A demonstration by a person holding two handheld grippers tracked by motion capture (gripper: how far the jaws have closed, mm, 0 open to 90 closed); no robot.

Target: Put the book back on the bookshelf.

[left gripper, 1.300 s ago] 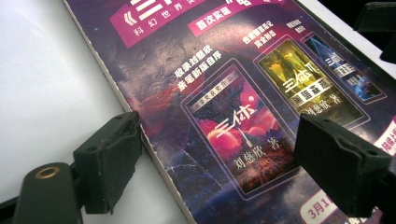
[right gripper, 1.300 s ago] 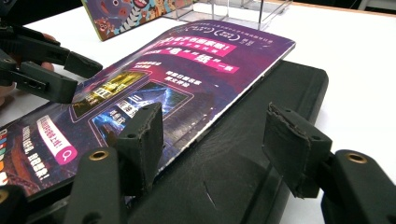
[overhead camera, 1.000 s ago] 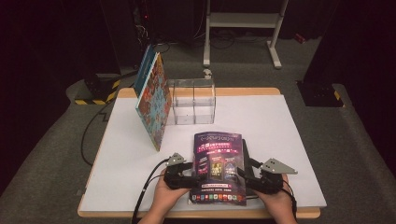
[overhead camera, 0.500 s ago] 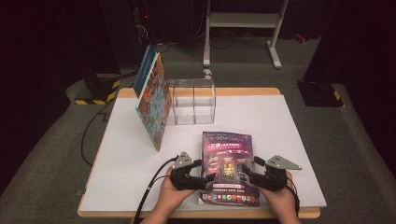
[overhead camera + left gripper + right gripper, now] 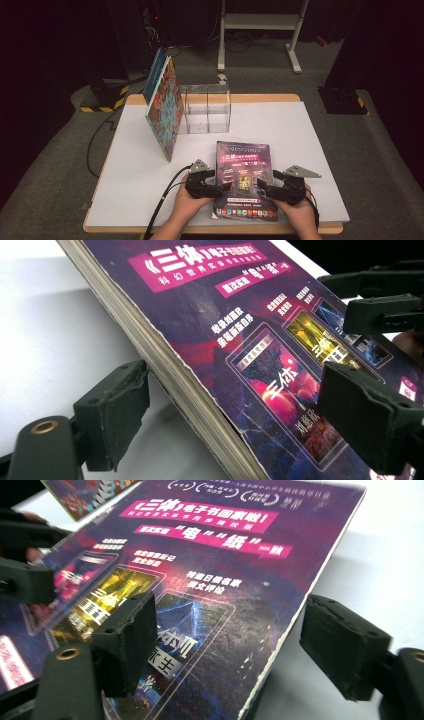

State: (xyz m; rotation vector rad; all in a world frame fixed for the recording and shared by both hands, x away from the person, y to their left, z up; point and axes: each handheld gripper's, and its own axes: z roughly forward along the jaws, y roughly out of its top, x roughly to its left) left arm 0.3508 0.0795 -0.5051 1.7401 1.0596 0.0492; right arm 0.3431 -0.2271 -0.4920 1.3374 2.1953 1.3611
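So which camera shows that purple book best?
The high view: the whole purple book lies flat on the table. The left gripper view gives its page edge and cover up close; the right gripper view gives its cover text and one edge.

Purple book (image 5: 243, 180): dark violet cover with magenta title banners, white lettering, and small framed panels in yellow, blue and red; pale cream page edges. Upright book (image 5: 164, 111): multicoloured mosaic-like cover of orange, red and teal, backed by a blue one. Clear box (image 5: 207, 107): colourless, transparent. Table (image 5: 300, 135): white top, light wood rim. Gripper pads (image 5: 117, 415): matt black.
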